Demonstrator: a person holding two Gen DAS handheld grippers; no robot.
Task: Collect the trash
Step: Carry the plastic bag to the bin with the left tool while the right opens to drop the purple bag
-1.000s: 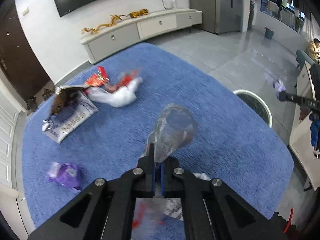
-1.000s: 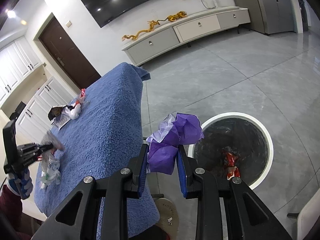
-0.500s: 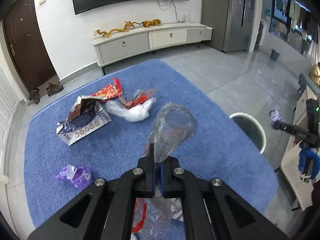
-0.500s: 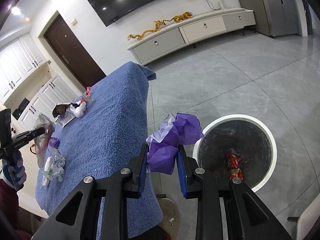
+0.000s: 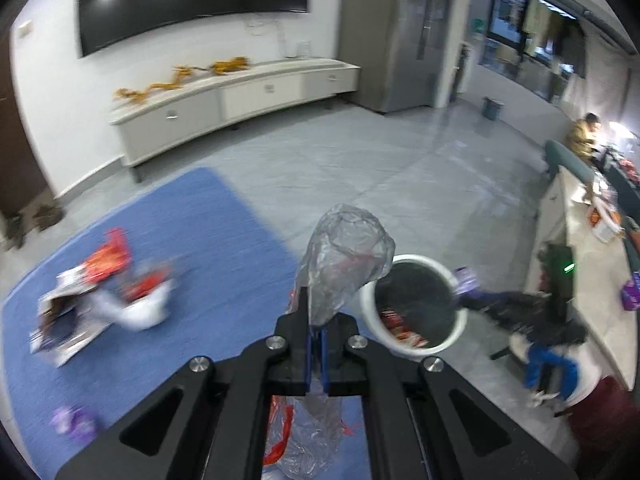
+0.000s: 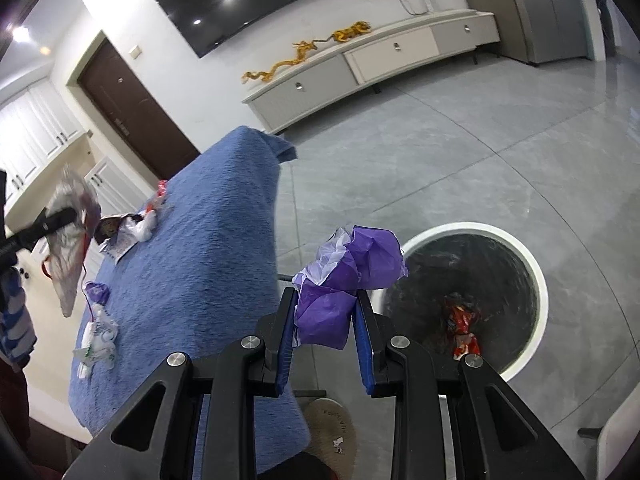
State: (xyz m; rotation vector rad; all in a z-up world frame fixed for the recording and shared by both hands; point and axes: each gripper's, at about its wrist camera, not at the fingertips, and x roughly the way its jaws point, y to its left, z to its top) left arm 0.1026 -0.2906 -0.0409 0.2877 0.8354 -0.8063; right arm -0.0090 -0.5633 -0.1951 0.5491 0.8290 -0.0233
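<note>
Black right gripper (image 6: 325, 320), blue-lined jaws, silver screws; blue-and-white patterned glove (image 6: 14, 320).

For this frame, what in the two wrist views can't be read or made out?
- Left wrist view: wrappers on the blue cloth are motion-blurred; print unreadable.
- Left wrist view: clear plastic bag in the left tongs hides part of the trash bin rim.
- Right wrist view: purple wrapper in the right tongs covers the bin's near edge.
- Right wrist view: left tongs are cut off by the left edge.
</note>
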